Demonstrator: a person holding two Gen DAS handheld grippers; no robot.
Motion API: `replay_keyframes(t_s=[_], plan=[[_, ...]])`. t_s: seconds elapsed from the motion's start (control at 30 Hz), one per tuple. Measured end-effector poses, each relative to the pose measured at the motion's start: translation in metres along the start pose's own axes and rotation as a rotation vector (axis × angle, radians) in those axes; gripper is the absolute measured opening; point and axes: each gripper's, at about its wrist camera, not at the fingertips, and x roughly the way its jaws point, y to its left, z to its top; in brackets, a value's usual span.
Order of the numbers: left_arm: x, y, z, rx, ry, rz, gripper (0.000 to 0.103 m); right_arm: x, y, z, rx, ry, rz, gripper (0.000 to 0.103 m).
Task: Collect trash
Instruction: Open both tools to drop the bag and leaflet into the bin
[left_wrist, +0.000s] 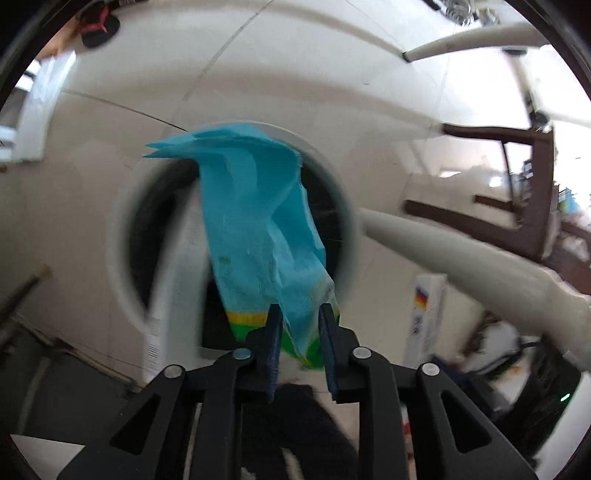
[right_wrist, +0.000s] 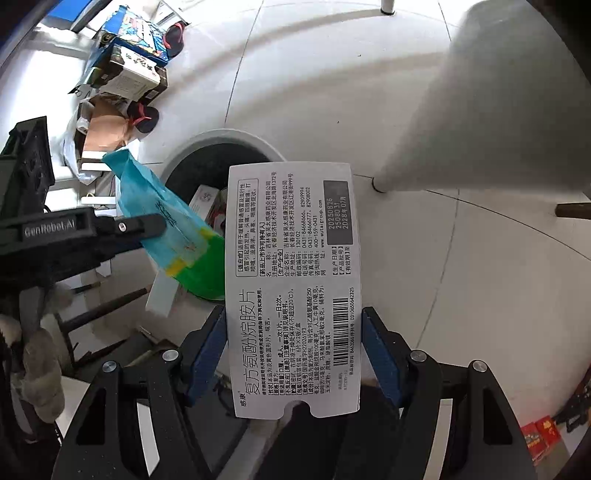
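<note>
Waste bin (right_wrist: 173, 173), white rim, dark inside, on pale floor tiles (right_wrist: 295, 92); sharp in the right wrist view, smeared by motion in the left. Right view alone shows boxes inside the bin and cartons (right_wrist: 125, 70) heaped beyond it. Left view alone shows a brown chair frame (left_wrist: 532, 177).

Left gripper (left_wrist: 301, 321): blue fingers (left_wrist: 328, 332) slightly parted, with the lower end of a blue packet with yellow and green bands (left_wrist: 258, 229) between them; whether the pads press on it cannot be told. Packet hangs over the bin mouth.

Right gripper (right_wrist: 295, 350): jaws wide, clamped on the edges of a white medicine carton (right_wrist: 291, 288), above the bin's near rim. Legible: Chinese product text, barcode, "20250826", "www.wutaigroup.com". Left tool's body reads "GenRobot.AI" (right_wrist: 50, 229).

Packet print illegible.
</note>
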Motion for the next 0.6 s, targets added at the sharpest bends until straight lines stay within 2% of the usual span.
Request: replay_keyframes(t_s=[0.03,0.07,0.1,0.13,0.23,0.33,0.47,0.5,0.53,0.57,0.6], plan=[[0.000,0.002,-0.002,0.002,-0.003,0.021,0.034,0.006,0.001,0.005,-0.001,0.006,0.002,0.073],[-0.003,0.005,-0.004,-0.004,-0.006,0.025,0.061,0.015,0.002,0.011,-0.002,0.014,0.015,0.073],[-0.005,0.011,-0.006,-0.019,-0.010,0.024,0.082,0.020,0.004,0.014,-0.004,0.024,0.027,0.073],[-0.006,0.016,-0.009,-0.022,-0.012,0.016,0.085,0.025,0.005,0.019,-0.004,0.033,0.032,0.073],[-0.015,0.032,-0.018,-0.049,-0.030,0.057,0.086,0.041,0.022,0.032,-0.018,0.051,0.048,0.073],[-0.026,0.048,-0.027,-0.063,-0.066,0.102,0.100,0.057,0.033,0.045,-0.024,0.067,0.070,0.074],[-0.035,0.055,-0.039,-0.054,-0.118,0.197,0.101,0.074,0.043,0.052,-0.018,0.109,0.097,0.074],[-0.034,0.059,-0.035,-0.049,-0.128,0.214,0.101,0.076,0.045,0.051,-0.022,0.109,0.091,0.081],[-0.036,0.058,-0.039,-0.039,-0.143,0.237,0.101,0.077,0.046,0.051,-0.028,0.103,0.085,0.097],[-0.039,0.057,-0.045,-0.028,-0.163,0.247,0.101,0.074,0.047,0.048,-0.035,0.090,0.076,0.102],[-0.039,0.054,-0.048,-0.023,-0.176,0.252,0.101,0.072,0.048,0.045,-0.041,0.082,0.060,0.103]])
